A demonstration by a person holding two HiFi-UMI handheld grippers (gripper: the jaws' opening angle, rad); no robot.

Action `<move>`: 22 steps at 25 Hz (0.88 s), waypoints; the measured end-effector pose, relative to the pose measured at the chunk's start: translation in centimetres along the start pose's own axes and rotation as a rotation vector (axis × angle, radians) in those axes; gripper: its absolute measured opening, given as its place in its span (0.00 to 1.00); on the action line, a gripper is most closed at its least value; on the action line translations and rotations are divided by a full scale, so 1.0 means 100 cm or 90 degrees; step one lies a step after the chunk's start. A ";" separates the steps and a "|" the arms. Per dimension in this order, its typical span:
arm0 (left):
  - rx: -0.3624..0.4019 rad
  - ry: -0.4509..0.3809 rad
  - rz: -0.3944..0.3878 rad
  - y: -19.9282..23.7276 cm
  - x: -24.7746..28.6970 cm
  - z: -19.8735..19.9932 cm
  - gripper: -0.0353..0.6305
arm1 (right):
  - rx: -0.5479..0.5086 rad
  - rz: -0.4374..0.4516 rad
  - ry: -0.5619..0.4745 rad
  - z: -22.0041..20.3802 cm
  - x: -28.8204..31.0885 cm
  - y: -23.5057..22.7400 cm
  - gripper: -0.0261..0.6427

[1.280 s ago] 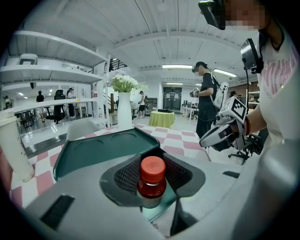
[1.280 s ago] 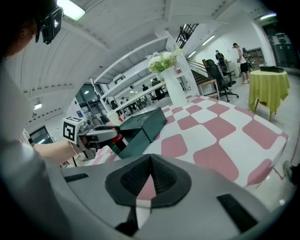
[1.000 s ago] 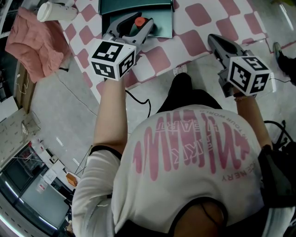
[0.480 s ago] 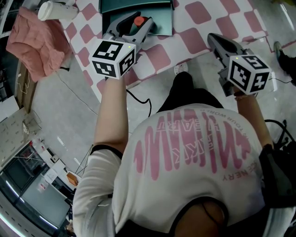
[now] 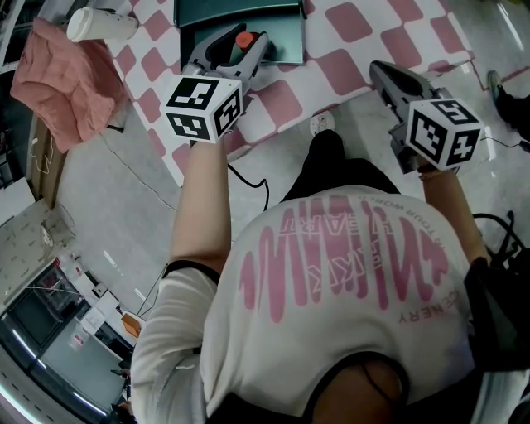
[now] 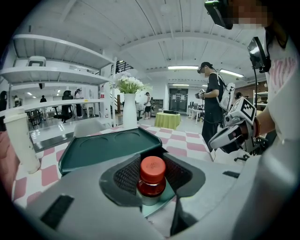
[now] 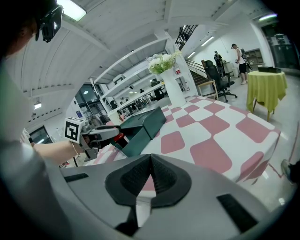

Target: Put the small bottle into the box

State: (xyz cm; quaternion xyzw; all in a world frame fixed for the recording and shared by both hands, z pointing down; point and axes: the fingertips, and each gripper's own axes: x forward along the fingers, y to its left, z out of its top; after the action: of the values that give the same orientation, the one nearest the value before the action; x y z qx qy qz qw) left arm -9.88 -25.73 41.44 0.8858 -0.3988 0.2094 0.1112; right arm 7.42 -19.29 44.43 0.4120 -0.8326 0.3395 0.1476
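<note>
The small bottle point(image 6: 152, 177), dark with a red cap, stands upright between the pads of my left gripper point(image 6: 152, 168), which is shut on it. From the head view the left gripper point(image 5: 240, 48) holds the bottle point(image 5: 244, 39) over the near edge of the dark green box point(image 5: 281, 16). The box point(image 6: 108, 145) lies just beyond the bottle, and its inside looks bare. My right gripper point(image 7: 150, 159) is shut with nothing between its pads. It hovers near the table's front right edge point(image 5: 389, 76), well apart from the box point(image 7: 145, 125).
The table point(image 5: 348, 58) has a pink and white chequered top. A white cup point(image 5: 99, 23) and a pink cloth point(image 5: 66, 79) lie at the left. A white vase of flowers point(image 6: 130, 110) stands behind the box. People stand in the room beyond.
</note>
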 end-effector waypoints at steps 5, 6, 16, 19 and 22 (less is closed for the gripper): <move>0.002 -0.005 0.002 0.000 0.001 0.000 0.28 | -0.004 -0.006 -0.004 0.001 -0.005 -0.001 0.04; 0.003 -0.005 0.003 0.001 0.001 -0.001 0.28 | -0.004 -0.006 -0.004 0.002 -0.005 -0.001 0.05; 0.042 0.034 0.042 -0.009 -0.001 -0.003 0.28 | -0.009 -0.020 -0.009 -0.004 -0.031 -0.001 0.05; 0.070 0.059 0.062 -0.009 0.000 -0.007 0.28 | -0.011 -0.025 -0.013 -0.006 -0.039 -0.003 0.05; 0.054 0.069 0.062 -0.002 0.003 -0.013 0.28 | -0.012 -0.029 -0.018 -0.005 -0.040 -0.002 0.05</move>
State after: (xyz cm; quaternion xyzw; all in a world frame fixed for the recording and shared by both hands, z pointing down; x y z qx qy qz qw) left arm -9.93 -25.38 42.69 0.8566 -0.4259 0.2788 0.0845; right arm 10.06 -16.68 42.80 0.4346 -0.8281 0.3221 0.1474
